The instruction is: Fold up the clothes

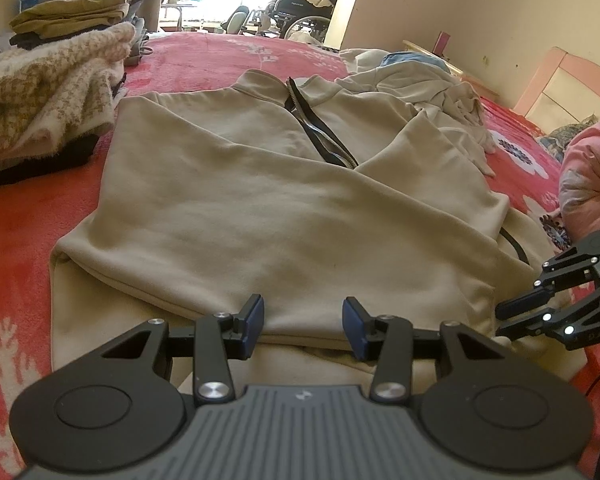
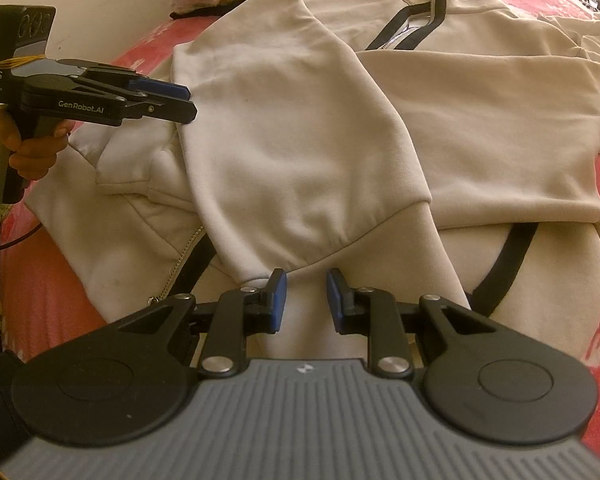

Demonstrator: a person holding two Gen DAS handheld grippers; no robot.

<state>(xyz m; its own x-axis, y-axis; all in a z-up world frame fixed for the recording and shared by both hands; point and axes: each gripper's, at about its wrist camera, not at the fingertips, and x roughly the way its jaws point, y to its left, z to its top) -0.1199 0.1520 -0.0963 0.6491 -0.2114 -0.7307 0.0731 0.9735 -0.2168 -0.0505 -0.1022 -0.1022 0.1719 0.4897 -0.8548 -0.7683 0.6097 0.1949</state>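
Beige zip sweatshirt [image 1: 260, 200] flat on the red bedspread [image 1: 20, 240], both sleeves already crossed over the chest; hem-to-collar fold still to do, judging by layout; left gripper [image 1: 303, 328] and right gripper [image 2: 307, 300] both spread, empty, hovering at the hem; unfolded clothes pile [image 1: 432, 84] waits beyond.

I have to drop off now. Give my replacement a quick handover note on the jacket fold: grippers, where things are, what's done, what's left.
Left gripper: open, empty, over the jacket's near hem.
Right gripper: jaws narrowly apart, nothing pinched, at the sleeve cuff.
Jacket lies flat on the red bed, zip up, collar far from you.
Done: both sleeves look folded across the chest.
Left: fold the body hem to collar, then probably move it to the folded stack. A crumpled pale garment waits beyond.
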